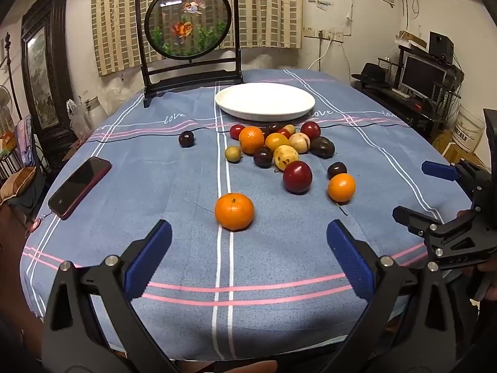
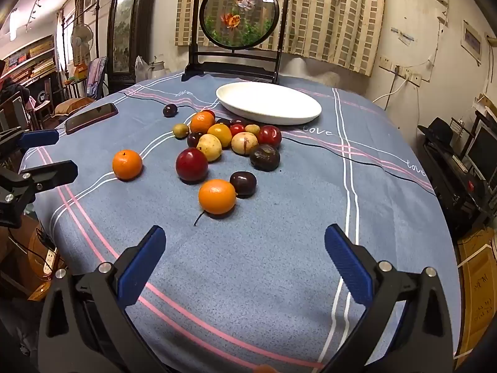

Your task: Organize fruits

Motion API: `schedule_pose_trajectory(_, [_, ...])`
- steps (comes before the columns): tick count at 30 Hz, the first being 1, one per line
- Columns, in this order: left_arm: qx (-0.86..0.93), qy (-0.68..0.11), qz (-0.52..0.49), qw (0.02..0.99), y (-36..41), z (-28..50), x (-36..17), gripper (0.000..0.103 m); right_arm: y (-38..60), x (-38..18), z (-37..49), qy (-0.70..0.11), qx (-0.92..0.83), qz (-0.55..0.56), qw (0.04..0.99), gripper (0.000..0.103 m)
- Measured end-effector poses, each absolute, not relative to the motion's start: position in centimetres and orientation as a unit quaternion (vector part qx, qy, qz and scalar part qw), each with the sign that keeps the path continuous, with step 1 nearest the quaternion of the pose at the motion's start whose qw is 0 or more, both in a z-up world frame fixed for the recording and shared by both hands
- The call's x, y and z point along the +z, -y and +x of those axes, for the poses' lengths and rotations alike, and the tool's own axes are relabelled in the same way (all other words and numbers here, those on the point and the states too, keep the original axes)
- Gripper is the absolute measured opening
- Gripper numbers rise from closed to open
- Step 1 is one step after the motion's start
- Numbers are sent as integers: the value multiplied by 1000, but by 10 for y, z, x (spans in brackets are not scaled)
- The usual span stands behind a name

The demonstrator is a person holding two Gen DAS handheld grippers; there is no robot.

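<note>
Nothing has been sorted yet, by the look of it: the white plate at the far side of the bench holds no fruit, and every piece lies on the blue cloth in front of it; so the step in hand is judged to be the first pick. The left tool hangs low over the near edge with its blue pads spread wide and nothing between them; the nearest orange sits just ahead, roughly on its centre line. The right tool is likewise wide and empty, facing a second orange that touches a dark plum. The main cluster of fruit crowds just before the plate. The next move likely calls for advancing one tool until the pads straddle a lone orange, closing gently since round fruit rolls, then carrying it over the cluster to the plate; the phone lies well to the left.
</note>
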State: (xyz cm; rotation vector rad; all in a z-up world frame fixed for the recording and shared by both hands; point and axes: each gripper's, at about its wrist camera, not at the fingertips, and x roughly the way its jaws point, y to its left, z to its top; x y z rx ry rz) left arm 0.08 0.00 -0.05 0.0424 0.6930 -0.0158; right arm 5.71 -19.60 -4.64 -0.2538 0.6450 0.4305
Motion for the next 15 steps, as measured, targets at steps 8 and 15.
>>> schedule_pose_trajectory(8, [-5, -338, 23, 941, -3, 4, -7, 101, 196, -47, 57, -314, 203, -124, 919, 102])
schedule_pose_trajectory(15, [-1, -341, 20, 940, -1, 4, -5, 101, 195, -49, 57, -315, 208, -121, 918, 102])
